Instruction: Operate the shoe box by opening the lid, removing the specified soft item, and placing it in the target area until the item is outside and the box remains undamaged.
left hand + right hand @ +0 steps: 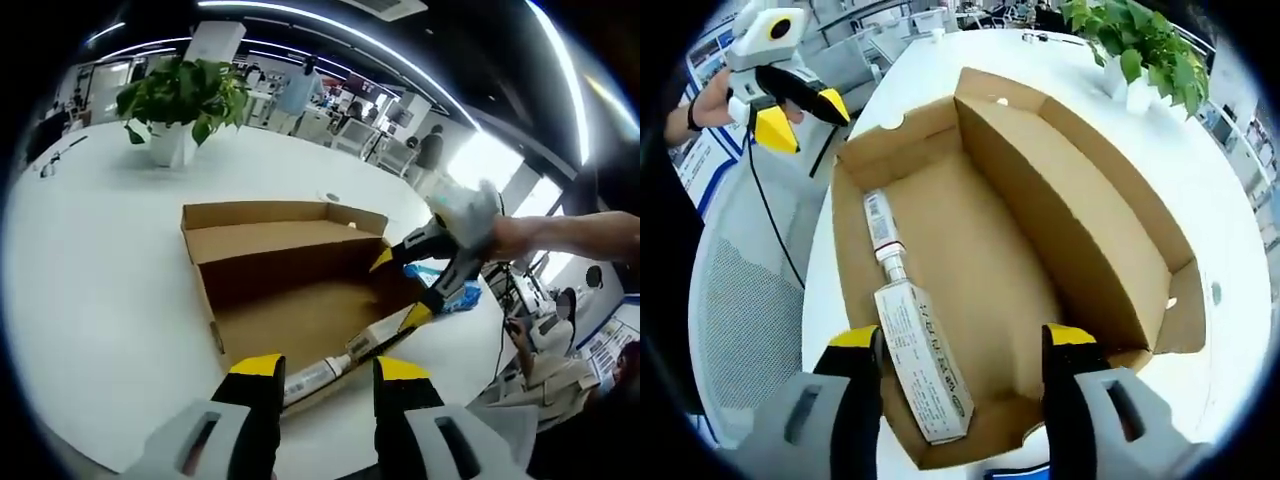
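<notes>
One open shoe box (1040, 230), one tube (915, 340) inside, two grippers

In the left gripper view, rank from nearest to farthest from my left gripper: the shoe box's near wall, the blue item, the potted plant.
From the left gripper:
1. Shoe box near wall, just ahead.
2. Blue item, beyond the box's right end.
3. Potted plant, far across the table, upper left.

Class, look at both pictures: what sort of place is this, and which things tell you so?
Probably an open-plan office or lab: a large white table with a potted plant, desks and people behind it, long ceiling light strips.
</notes>
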### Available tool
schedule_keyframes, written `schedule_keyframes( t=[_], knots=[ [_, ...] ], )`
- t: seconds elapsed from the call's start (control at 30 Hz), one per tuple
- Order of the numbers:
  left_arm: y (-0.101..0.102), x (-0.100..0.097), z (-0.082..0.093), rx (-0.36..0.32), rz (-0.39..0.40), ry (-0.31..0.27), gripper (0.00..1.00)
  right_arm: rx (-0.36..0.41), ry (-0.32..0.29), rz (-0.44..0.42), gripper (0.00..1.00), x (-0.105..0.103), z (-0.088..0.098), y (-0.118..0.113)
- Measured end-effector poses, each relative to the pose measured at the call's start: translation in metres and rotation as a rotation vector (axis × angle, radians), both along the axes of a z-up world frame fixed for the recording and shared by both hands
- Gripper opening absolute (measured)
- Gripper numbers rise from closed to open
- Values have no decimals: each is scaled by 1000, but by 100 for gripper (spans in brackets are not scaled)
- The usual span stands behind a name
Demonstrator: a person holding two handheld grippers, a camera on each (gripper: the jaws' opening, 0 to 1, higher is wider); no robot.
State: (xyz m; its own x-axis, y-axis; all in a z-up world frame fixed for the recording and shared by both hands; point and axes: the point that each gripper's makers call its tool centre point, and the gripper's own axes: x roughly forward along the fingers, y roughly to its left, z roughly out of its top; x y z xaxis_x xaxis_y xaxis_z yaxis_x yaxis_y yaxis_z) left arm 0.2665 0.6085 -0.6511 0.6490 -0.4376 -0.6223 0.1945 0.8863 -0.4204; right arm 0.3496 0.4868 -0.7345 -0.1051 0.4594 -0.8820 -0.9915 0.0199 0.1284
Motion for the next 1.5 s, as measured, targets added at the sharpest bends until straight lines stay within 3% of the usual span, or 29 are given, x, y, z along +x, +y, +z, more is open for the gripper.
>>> schedule_keyframes(
  t=[0.23, 0.3, 0.37, 0.53, 0.77, 0.87, 0.93, 1.07, 1.27, 1.43, 1.5],
  knots=[
    [1, 2, 3, 5, -4, -5, 35, -7, -22, 1, 60, 4, -1, 6],
    [1, 2, 3, 5, -3, -5, 35, -1, -26, 3, 57, 3, 2, 7],
    [1, 2, 2, 5, -3, -3, 35, 21, 12, -7, 59, -4, 5, 12],
    [-3, 2, 2, 3, -12, -3, 35, 3, -23, 34, 53, -8, 0, 16],
    [-2, 1, 3, 2, -3, -5, 35, -14, -66, 26, 59, 0, 2, 15],
    [1, -1, 2, 1, 4, -3, 35, 4, -51, 23, 51, -4, 6, 19],
    [1, -2, 1, 3, 5, 0, 35, 16, -30, 45, 54, -13, 7, 24],
    [-1, -2, 1, 4, 0, 0, 35, -11, -72, 81, 50, -12, 0, 25],
    [1, -1, 5, 3, 5, -8, 35, -151, -172, 167, 41, -6, -19, 7],
    [4, -1, 6, 5, 11, -11, 35, -190, -133, 105, 33, -5, -30, -4],
    [5, -1, 7, 3, 15, -13, 35, -186, -93, 76, 25, -9, -31, -6]
  ],
)
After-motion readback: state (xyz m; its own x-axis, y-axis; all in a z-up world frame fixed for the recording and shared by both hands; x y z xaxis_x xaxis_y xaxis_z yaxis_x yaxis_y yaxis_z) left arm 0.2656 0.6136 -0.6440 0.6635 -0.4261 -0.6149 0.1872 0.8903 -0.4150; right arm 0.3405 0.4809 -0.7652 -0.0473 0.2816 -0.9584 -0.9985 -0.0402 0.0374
